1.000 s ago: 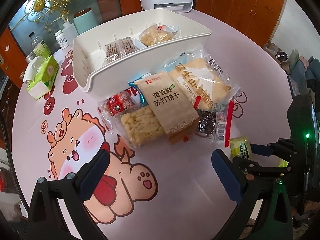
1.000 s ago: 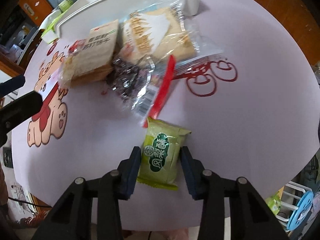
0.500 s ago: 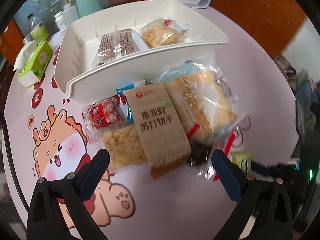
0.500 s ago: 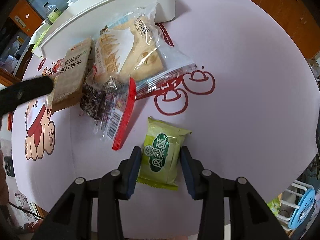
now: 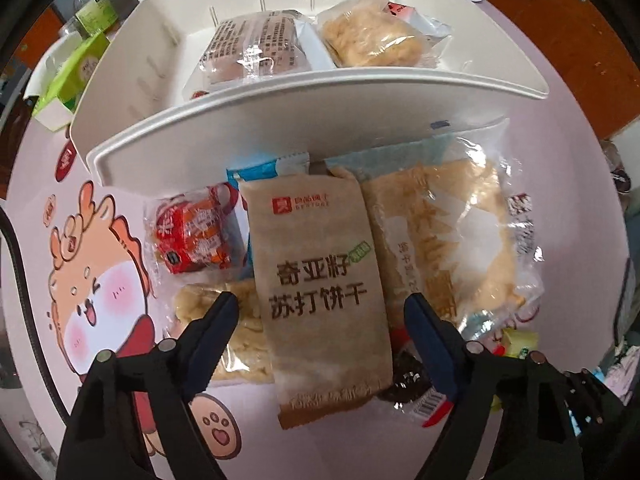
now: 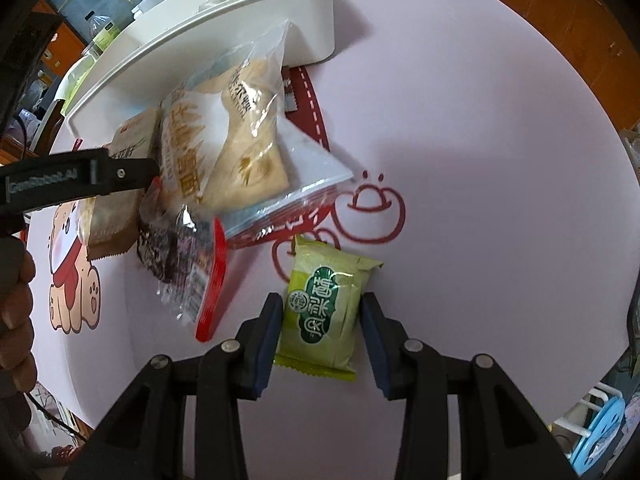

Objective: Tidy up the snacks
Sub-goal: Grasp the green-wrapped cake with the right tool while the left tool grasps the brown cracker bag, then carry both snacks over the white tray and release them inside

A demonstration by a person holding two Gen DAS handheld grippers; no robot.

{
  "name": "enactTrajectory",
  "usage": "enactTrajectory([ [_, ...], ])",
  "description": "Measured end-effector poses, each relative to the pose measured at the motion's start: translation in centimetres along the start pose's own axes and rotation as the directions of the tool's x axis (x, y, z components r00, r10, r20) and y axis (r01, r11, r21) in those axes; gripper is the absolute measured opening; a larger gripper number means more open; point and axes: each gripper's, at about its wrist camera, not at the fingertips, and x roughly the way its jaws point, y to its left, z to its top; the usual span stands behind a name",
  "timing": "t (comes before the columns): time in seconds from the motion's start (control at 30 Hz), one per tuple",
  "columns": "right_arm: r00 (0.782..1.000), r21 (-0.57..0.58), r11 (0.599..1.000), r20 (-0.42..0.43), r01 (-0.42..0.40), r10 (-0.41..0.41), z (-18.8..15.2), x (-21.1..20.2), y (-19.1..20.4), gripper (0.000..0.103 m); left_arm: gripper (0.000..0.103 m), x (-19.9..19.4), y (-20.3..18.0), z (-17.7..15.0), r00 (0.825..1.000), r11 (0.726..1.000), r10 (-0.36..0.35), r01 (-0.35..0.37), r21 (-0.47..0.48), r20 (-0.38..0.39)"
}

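left gripper (image 5: 320, 320) dropped over the pile since a second ago, jaws closing astride the brown cracker pack (image 5: 320, 280), pads not yet touching. light, crinkly, brittle inside; take it mid-body across the width. right gripper (image 6: 320, 320) clamped on the green pastry packet (image 6: 326, 308). white bin (image 5: 280, 120) just behind the pile

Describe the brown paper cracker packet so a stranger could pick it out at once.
Start at the white divided bin on the pink table. The loose snack pile lies in front of it. The brown paper cracker packet tops that pile: the only opaque kraft wrapper, bold dark characters, among clear bags.
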Motion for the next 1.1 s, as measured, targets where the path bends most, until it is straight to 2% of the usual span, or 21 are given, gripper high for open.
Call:
enactTrajectory([
  [0.03,1.000,-0.004,1.000,0.000,-0.002,0.002,0.2,0.0,-0.1,0.040,0.075,0.1,-0.3,0.2,1.000,1.000,0.017,-0.017,0.009,-0.001],
  [0.1,1.000,-0.011,1.000,-0.001,-0.003,0.003,0.7,0.2,0.3,0.040,0.062,0.3,-0.8,0.5,0.999,0.999,0.044,-0.044,0.032,-0.006],
  [0.2,1.000,-0.018,1.000,-0.004,-0.006,0.006,1.2,0.3,0.5,0.040,0.057,0.3,-1.3,0.7,0.998,0.997,0.055,-0.054,0.054,-0.008],
  [0.5,1.000,-0.083,0.997,-0.003,0.006,-0.007,1.8,-0.6,2.2,0.040,0.056,-1.7,-0.4,0.1,1.000,1.000,-0.021,0.021,0.021,0.003],
  [0.7,0.998,-0.140,0.990,0.059,-0.001,0.009,1.8,-5.0,3.5,0.039,0.056,-6.9,0.7,-0.7,0.995,0.998,-0.033,0.029,0.047,0.090],
  [0.9,0.977,-0.174,0.984,0.205,-0.031,0.067,3.8,-10.6,4.7,0.039,0.056,-13.2,2.4,-0.9,0.971,0.998,-0.044,0.030,0.064,0.235],
  [1.1,0.928,-0.250,0.968,0.357,-0.019,0.110,8.7,-14.5,8.3,0.039,0.057,-18.8,2.5,1.4,0.923,0.997,-0.043,0.016,0.075,0.383],
])
